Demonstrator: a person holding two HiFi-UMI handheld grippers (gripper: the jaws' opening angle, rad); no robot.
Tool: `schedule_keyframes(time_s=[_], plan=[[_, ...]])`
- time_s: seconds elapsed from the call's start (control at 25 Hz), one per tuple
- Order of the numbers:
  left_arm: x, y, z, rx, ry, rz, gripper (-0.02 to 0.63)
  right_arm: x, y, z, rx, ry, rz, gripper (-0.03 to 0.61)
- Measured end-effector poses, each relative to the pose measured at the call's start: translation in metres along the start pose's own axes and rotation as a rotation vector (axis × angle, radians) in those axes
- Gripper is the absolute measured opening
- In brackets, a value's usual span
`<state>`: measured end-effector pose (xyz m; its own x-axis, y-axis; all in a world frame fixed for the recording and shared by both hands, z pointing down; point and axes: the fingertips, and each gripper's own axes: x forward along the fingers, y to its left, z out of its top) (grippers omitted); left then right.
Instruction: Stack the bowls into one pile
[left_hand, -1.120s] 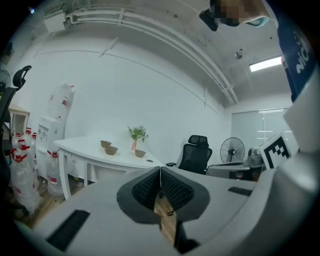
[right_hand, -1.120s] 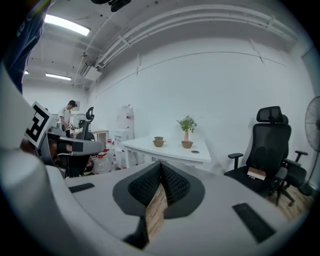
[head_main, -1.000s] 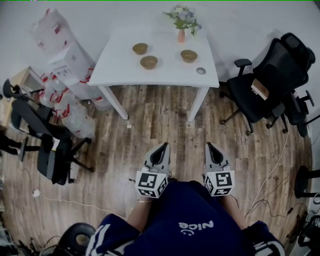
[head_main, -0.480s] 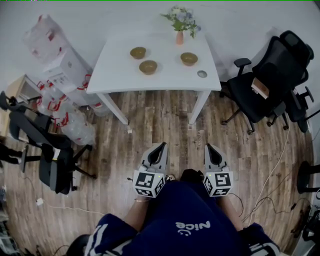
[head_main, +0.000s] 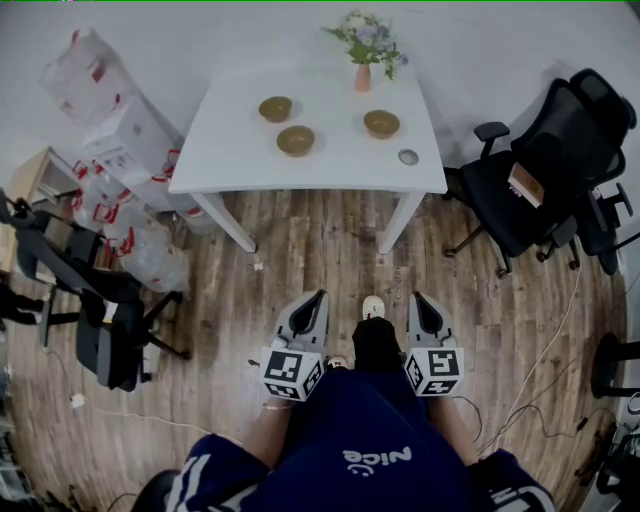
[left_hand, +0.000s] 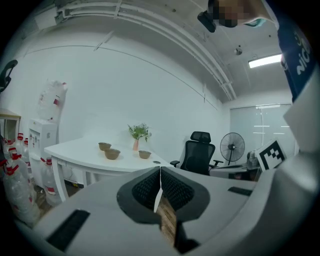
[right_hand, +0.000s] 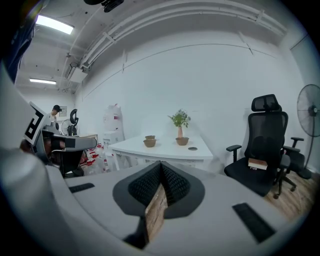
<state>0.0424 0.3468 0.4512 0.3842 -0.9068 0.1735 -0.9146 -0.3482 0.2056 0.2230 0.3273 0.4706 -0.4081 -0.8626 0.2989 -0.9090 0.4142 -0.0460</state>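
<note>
Three brown bowls (head_main: 295, 140) are pictured standing apart on the white bench (head_main: 330, 165), well ahead of the left claw (head_main: 318, 298) and right claw (head_main: 419, 298), both closed on nothing; the bowls are judged light, rigid and breakable, best pinched at the rim.

bright even light from ceiling strips (right_hand: 54, 24); fisheye bending, dark corners; sharp focus.

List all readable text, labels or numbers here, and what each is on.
"Nice": white print on the person's dark blue shirt, upside down in the head view.
Red labels on the bottles: too small to read.
Left marker cube, right marker cube: patterns only, no words.
</note>
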Motion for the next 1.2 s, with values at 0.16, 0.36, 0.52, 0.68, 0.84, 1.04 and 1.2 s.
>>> schedule_keyframes(time_s=[0.16, 0.36, 0.52, 0.68, 0.84, 1.04, 1.2], plan=[[0.025, 0.015, 0.004, 0.002, 0.014, 0.045, 0.021, 0.038, -0.018, 0.010, -0.002, -0.004, 0.029, 0.023], [0.062, 0.032, 0.017, -0.011, 0.012, 0.087, 0.021, 0.092, -0.035, 0.030, -0.016, -0.004, 0.096, 0.023], [0.099, 0.040, 0.028, -0.015, 0.011, 0.109, 0.021, 0.135, -0.050, 0.047, -0.023, -0.009, 0.142, 0.023], [0.137, 0.041, 0.033, -0.011, 0.018, 0.127, 0.021, 0.168, -0.066, 0.057, -0.027, -0.011, 0.196, 0.023], [0.181, 0.041, 0.041, -0.003, 0.025, 0.136, 0.021, 0.202, -0.090, 0.068, -0.025, -0.006, 0.229, 0.023], [0.224, 0.039, 0.052, 0.003, 0.023, 0.137, 0.021, 0.231, -0.112, 0.083, -0.031, -0.009, 0.266, 0.023], [0.246, 0.038, 0.053, -0.006, 0.028, 0.130, 0.021, 0.246, -0.123, 0.089, -0.040, -0.006, 0.277, 0.021]])
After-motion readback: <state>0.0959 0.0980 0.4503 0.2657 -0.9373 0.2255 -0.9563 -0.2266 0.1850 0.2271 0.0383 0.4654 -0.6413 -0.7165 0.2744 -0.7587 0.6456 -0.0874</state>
